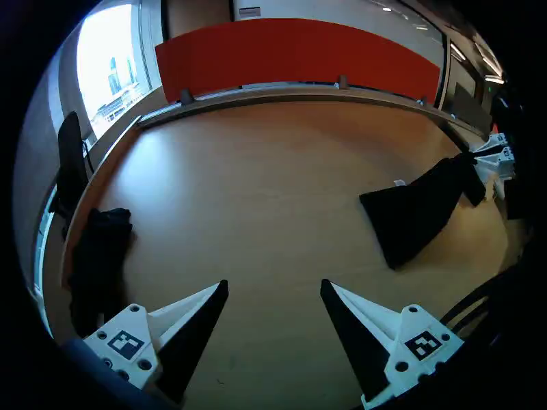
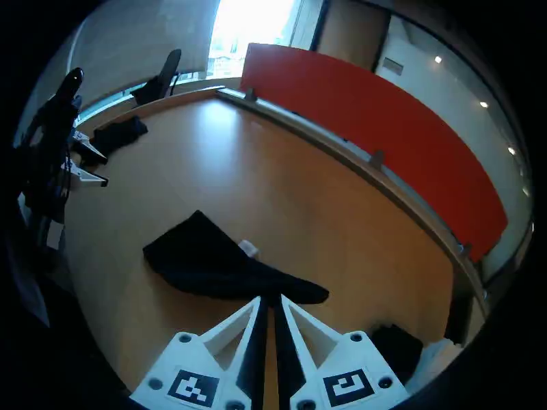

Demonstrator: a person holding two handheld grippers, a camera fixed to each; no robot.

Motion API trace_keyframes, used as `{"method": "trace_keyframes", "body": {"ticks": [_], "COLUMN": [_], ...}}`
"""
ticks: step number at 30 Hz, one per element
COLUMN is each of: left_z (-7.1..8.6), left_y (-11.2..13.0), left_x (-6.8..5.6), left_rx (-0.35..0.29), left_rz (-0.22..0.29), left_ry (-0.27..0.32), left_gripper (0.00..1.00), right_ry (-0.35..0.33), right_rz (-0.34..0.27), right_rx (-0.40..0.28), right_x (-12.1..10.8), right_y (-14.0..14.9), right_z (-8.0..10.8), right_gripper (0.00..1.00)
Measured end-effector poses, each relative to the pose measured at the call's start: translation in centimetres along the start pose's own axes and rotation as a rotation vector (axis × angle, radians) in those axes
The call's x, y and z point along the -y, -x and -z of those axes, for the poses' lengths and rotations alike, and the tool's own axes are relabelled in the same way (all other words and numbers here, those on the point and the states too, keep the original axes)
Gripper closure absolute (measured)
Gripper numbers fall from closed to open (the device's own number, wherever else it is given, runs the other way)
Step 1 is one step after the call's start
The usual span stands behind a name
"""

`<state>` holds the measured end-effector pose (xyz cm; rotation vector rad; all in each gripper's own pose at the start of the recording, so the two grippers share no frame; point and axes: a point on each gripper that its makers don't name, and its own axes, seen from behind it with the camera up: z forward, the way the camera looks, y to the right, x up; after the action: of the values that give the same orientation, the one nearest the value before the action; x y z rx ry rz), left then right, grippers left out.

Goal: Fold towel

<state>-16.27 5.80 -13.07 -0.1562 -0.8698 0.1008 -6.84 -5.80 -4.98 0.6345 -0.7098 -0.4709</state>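
A black towel [image 1: 414, 215] lies on the wooden table [image 1: 273, 178], with one corner drawn up to my right gripper [image 1: 481, 158] at the far right. In the right gripper view, the towel [image 2: 205, 266] spreads out just beyond my right gripper [image 2: 271, 301], whose fingers are closed on its near edge. A small white tag [image 2: 247, 247] shows on the towel. My left gripper [image 1: 273, 290] is open over bare table, well left of the towel, with nothing between its fingers. It also appears across the table as the left gripper [image 2: 99, 169], held by a person's hand.
A second black cloth [image 1: 99, 253] lies at the table's left edge, seen as the black cloth [image 2: 119, 133] in the right gripper view. A red divider [image 1: 294, 51] runs along the table's far side. A dark chair [image 1: 68, 164] stands by the window. Another dark bundle [image 2: 400, 348] lies near my right gripper.
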Motion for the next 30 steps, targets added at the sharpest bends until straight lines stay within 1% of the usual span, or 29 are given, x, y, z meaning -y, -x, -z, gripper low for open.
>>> {"method": "trace_keyframes", "body": {"ticks": [6,9,21,30], "left_z": [0.0,0.1,0.2,0.2], "left_y": [-0.2,-0.2,-0.3,-0.6], "left_x": [-0.2,-0.4,-0.8,-0.8], "left_rx": [-0.004,-0.004,-0.009,-0.015], "left_rz": [-0.003,-0.005,-0.010,-0.006], "left_ry": [0.004,0.006,0.010,0.012], "left_gripper": [0.00,0.00,0.00,0.00], "right_ry": [0.008,0.005,-0.020,-0.058], "right_rz": [0.014,0.020,0.040,0.069], "right_rx": [-0.012,-0.014,-0.027,-0.030], "right_x": [-0.3,-0.1,1.1,3.0], "right_y": [-0.6,-0.7,-1.6,-2.2], "right_z": [0.8,0.8,0.3,-0.8], "right_gripper": [0.94,0.94,0.94,0.94]}}
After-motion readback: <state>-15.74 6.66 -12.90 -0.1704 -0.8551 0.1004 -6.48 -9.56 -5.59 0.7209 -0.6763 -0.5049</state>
